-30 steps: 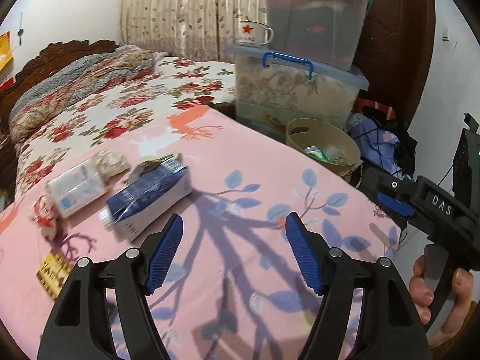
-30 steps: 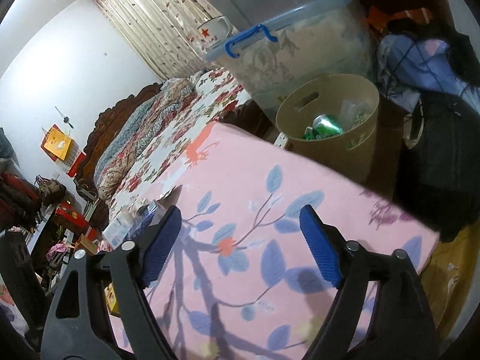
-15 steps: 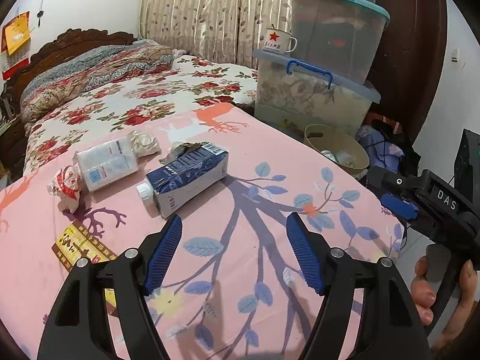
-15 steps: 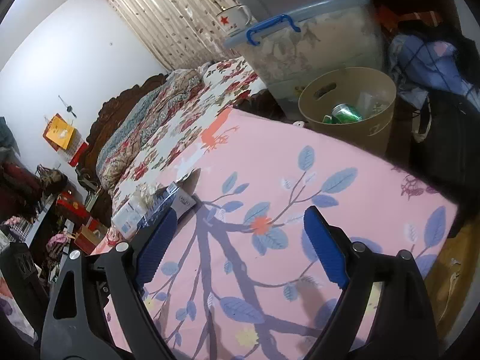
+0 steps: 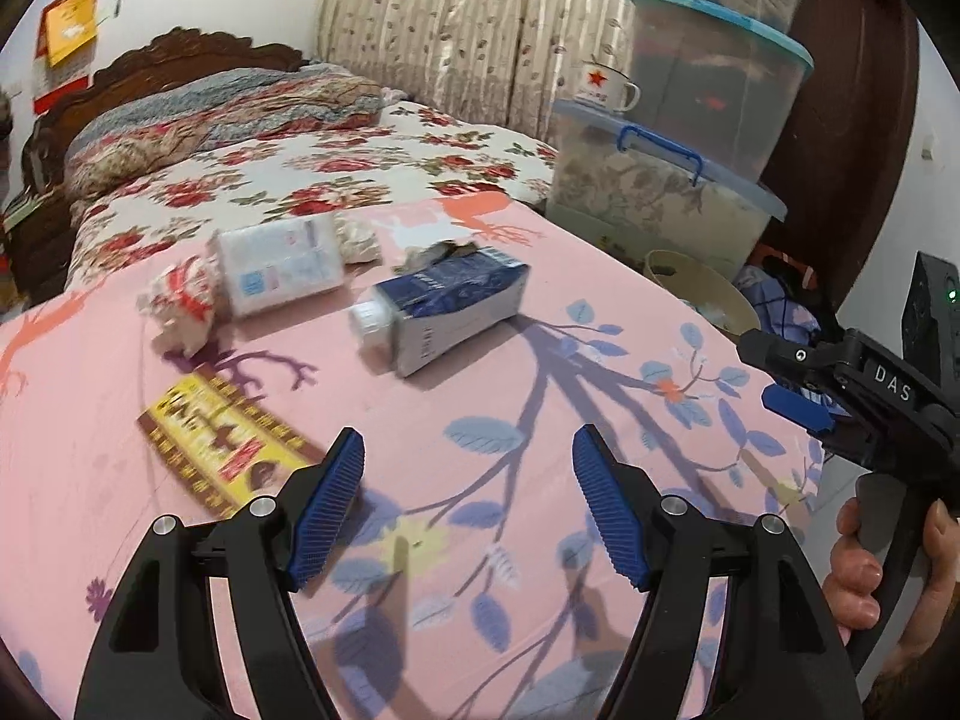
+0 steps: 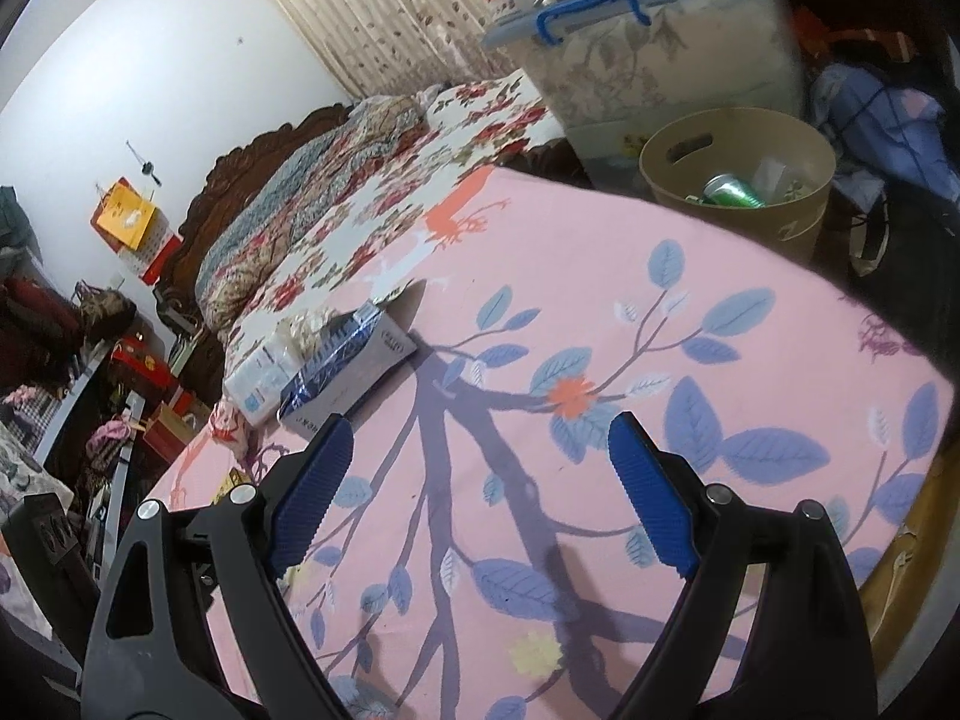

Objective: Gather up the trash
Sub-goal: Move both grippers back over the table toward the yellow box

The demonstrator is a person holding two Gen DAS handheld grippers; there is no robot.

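Observation:
Trash lies on the pink leaf-print bed cover (image 5: 540, 360): a dark blue carton with a white cap (image 5: 447, 306), a white packet (image 5: 279, 264), a red-and-white crumpled wrapper (image 5: 180, 300), a crumpled tissue (image 5: 357, 237) and a flat yellow wrapper (image 5: 222, 444). The carton also shows in the right wrist view (image 6: 351, 369). A tan bin (image 6: 741, 180) holding a green can (image 6: 732, 191) stands past the bed's far edge. My left gripper (image 5: 468, 480) is open and empty above the cover, short of the carton. My right gripper (image 6: 480, 474) is open and empty; it also shows in the left wrist view (image 5: 798, 402).
Stacked clear storage boxes (image 5: 666, 186) with a star mug (image 5: 603, 87) on one stand behind the bin. A pile of clothes (image 6: 882, 108) lies to the right of the bin. A floral quilt (image 5: 336, 168) and wooden headboard (image 5: 180, 66) are at the back left.
Both grippers have drawn back and turned left, so more of the cover and trash has come into view. Both grippers stay open and empty.

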